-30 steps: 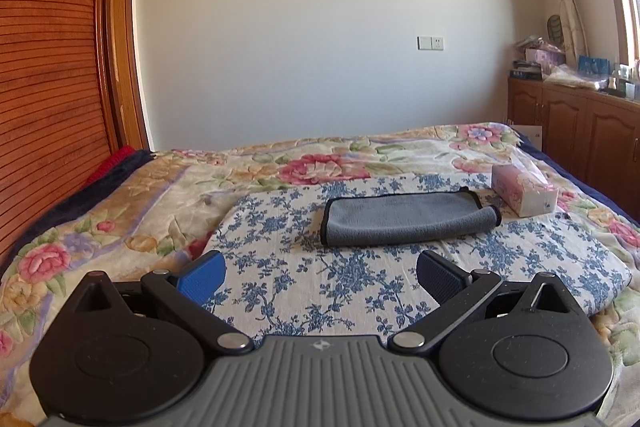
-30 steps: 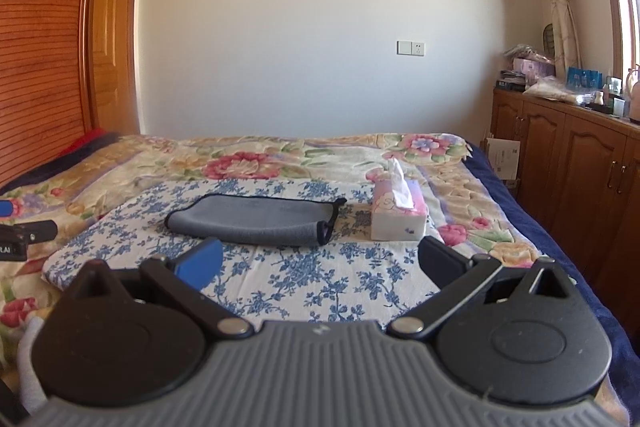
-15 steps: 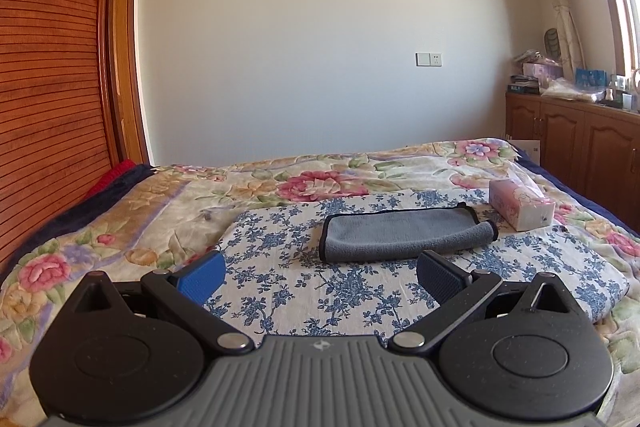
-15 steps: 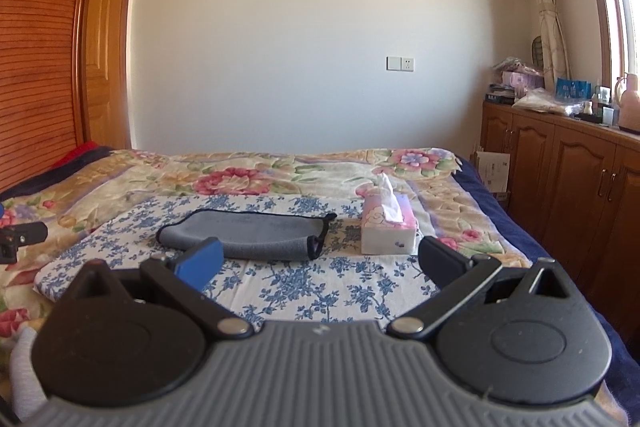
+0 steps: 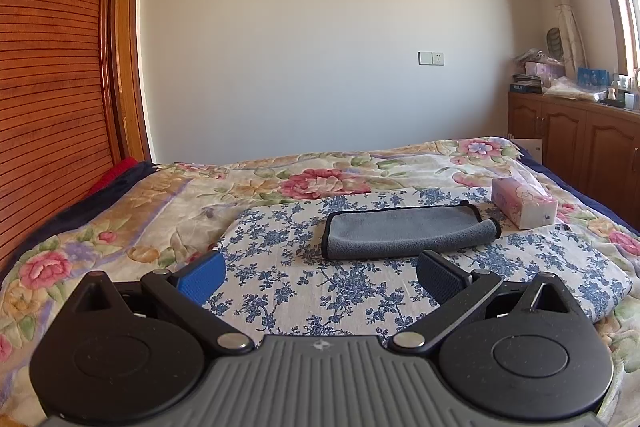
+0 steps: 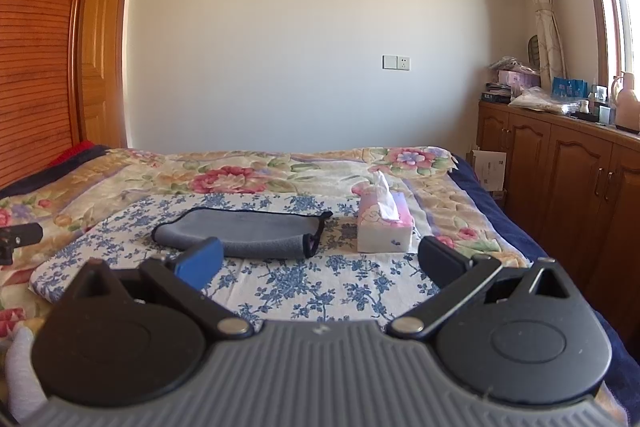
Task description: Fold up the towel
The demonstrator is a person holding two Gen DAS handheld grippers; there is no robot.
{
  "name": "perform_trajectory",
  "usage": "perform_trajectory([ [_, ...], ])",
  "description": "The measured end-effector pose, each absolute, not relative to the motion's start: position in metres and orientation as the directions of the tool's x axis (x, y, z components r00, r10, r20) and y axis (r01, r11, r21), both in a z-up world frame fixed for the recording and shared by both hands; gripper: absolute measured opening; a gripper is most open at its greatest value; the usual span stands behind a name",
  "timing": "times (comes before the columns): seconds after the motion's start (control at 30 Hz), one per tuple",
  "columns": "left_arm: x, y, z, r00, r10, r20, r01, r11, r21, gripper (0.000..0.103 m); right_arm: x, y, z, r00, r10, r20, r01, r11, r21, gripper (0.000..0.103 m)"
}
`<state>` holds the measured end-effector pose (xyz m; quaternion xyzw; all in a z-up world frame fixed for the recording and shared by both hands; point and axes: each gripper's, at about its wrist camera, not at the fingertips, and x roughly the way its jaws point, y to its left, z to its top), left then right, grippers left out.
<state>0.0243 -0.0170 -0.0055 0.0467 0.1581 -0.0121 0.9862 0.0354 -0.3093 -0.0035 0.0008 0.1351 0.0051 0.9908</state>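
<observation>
- Left wrist view: the left gripper [image 5: 320, 277] has its fingers spread and empty; the grey towel [image 5: 404, 233] lies just above centre frame on the floral sheet [image 5: 280, 267], long axis left-right.
- Right wrist view: the right gripper [image 6: 320, 261] is spread and empty; the towel [image 6: 240, 233] sits centre-left, its near rolled end beside the tissue box [image 6: 382, 229]. Neither gripper looks clearly nearer.

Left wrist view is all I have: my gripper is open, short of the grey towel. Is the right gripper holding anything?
Observer: No. The right gripper is open and empty, also short of the towel.
Operator: What sits near the towel's right end?
Observer: The tissue box stands close beside that end, with a narrow gap showing, and a tissue sticks up from its top.
Operator: How does that end look?
Observer: Its black-trimmed layers gape slightly open, facing the box.
</observation>
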Motion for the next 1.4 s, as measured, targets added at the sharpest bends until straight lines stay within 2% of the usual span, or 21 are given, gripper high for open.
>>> perform_trajectory([
  [1.4,0.0265,-0.0123,-0.0069,0.949,-0.004,-0.316,0.037,0.995,0.096,0.103,0.0358,-0.3115,-0.0037,0.962,0.007,-0.271,-0.005,1.0,0.011,0.103],
])
